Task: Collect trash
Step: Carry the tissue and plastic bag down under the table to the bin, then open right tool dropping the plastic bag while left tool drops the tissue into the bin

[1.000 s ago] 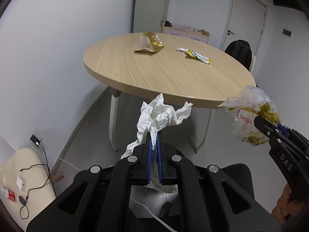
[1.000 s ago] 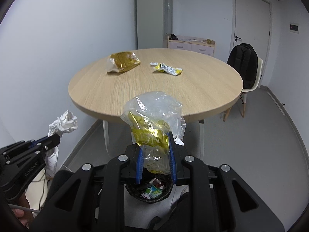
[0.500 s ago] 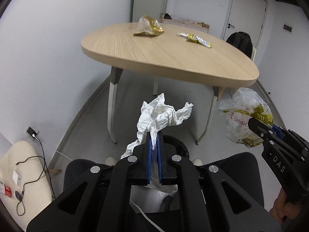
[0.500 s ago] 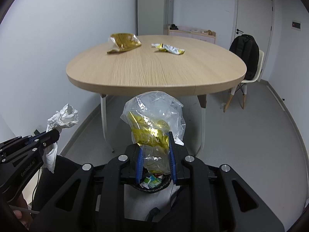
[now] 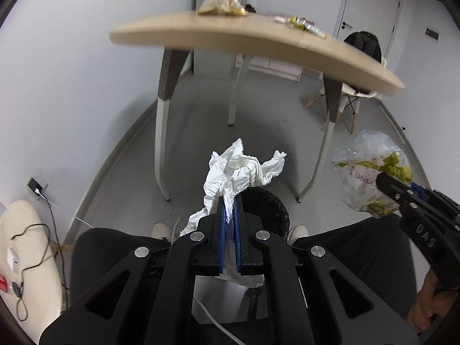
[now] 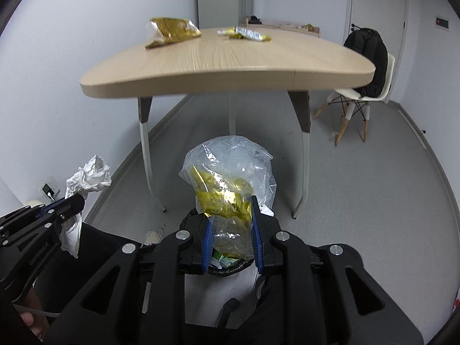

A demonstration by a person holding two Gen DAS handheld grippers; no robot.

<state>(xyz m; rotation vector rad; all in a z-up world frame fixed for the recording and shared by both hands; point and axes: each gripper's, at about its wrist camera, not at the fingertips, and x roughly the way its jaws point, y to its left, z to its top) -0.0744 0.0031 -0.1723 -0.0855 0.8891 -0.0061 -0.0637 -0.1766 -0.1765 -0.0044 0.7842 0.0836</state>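
The left gripper (image 5: 229, 201) has its blue-padded fingers (image 5: 221, 230) pinched nearly together on a crumpled white paper tissue (image 5: 241, 169), which sticks up above them and trails down behind. The right gripper (image 6: 231, 215) has its fingers (image 6: 207, 241) clamped on a crinkled clear plastic bag with gold foil wrappers inside (image 6: 230, 178). Both pieces of trash hang above a round black mesh waste bin (image 5: 267, 204) standing on the grey floor between the seated person's dark-trousered legs (image 5: 115, 247); some packaging already lies in it. Beyond, on the round light-wood tabletop (image 6: 230, 60), a gold foil snack bag (image 6: 171, 30) and a flat yellow-and-white wrapper (image 6: 244, 33) lie apart from each other. A black backpack (image 6: 366, 54) sits on a white chair (image 6: 356, 97) at the right.
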